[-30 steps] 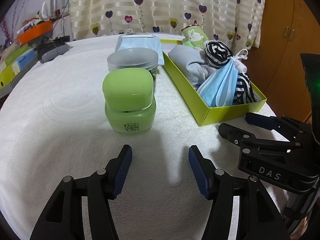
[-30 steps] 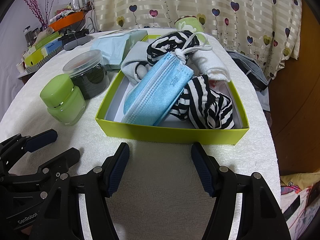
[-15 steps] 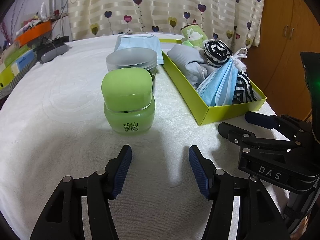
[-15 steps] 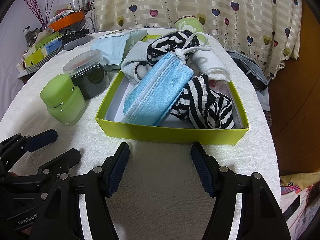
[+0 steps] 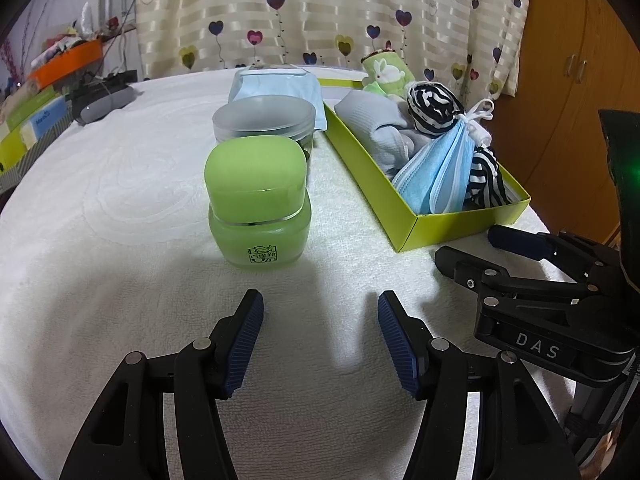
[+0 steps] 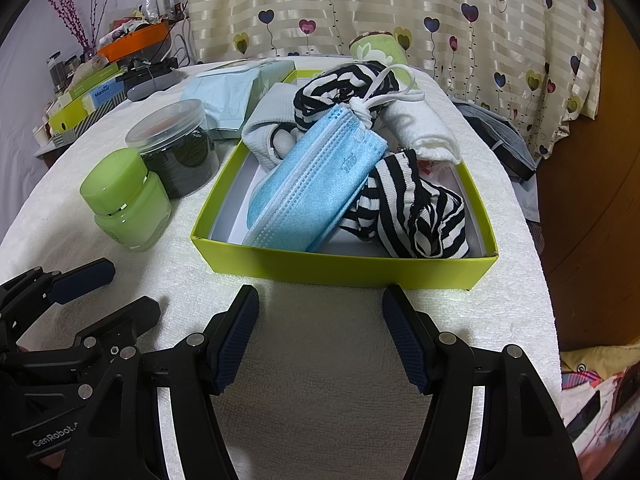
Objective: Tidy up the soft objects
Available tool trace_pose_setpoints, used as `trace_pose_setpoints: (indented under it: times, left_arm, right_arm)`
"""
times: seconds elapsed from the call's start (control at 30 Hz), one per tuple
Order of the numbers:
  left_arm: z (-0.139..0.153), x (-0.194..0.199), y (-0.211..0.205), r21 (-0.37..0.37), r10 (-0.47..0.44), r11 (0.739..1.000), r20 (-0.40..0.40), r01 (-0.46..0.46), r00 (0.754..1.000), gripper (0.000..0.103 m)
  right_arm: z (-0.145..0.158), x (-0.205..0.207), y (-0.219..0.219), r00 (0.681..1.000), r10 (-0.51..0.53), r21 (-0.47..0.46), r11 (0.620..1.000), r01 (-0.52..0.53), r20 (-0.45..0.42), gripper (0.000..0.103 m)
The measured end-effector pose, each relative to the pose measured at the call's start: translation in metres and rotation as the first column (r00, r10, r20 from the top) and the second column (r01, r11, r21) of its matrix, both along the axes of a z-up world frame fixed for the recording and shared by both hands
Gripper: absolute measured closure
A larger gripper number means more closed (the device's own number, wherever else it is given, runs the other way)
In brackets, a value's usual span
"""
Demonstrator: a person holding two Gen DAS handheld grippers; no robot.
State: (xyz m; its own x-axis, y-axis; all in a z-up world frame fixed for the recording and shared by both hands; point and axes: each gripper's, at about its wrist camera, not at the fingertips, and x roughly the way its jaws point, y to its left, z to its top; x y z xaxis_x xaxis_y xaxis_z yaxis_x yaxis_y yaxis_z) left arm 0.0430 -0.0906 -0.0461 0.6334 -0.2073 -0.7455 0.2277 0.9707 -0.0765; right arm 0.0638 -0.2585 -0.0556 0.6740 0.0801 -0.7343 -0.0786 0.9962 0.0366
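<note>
Inside the green box [image 6: 344, 264], the white towel [image 6: 420, 128] is partly covered by the blue mask [image 6: 316, 192] and striped cloths [image 6: 404, 208]; the box floor is mostly hidden. Before the box, both the left tongs [image 5: 320, 312] and right tongs [image 6: 320, 304] are held wide and empty, and the dark jar [image 6: 180, 152] is half blocked by the green jar [image 5: 256, 204].

A green jar [image 5: 258, 204] with a rounded lid stands on the white-covered worktop [image 5: 100, 208], and just behind it stands a clear jar [image 6: 180, 148] with dark contents and a frosted lid. At the far left edge lie a grey case [image 5: 106, 102], an orange tray [image 6: 134, 40] and stacked boxes [image 6: 86, 100]. A striped curtain with hearts [image 6: 400, 8] hangs behind, beside a wooden cupboard [image 5: 576, 60].
</note>
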Motion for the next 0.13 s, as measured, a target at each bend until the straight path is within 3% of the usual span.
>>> trace_pose_setpoints:
  times: [0.13]
  left_arm:
    - [0.0002, 0.0005, -0.0012, -0.008, -0.001, 1.0, 0.0, 0.001, 1.0, 0.044]
  right_arm:
    - [0.0, 0.0, 0.0, 1.0, 0.0, 0.0, 1.0, 0.0, 0.0, 0.038]
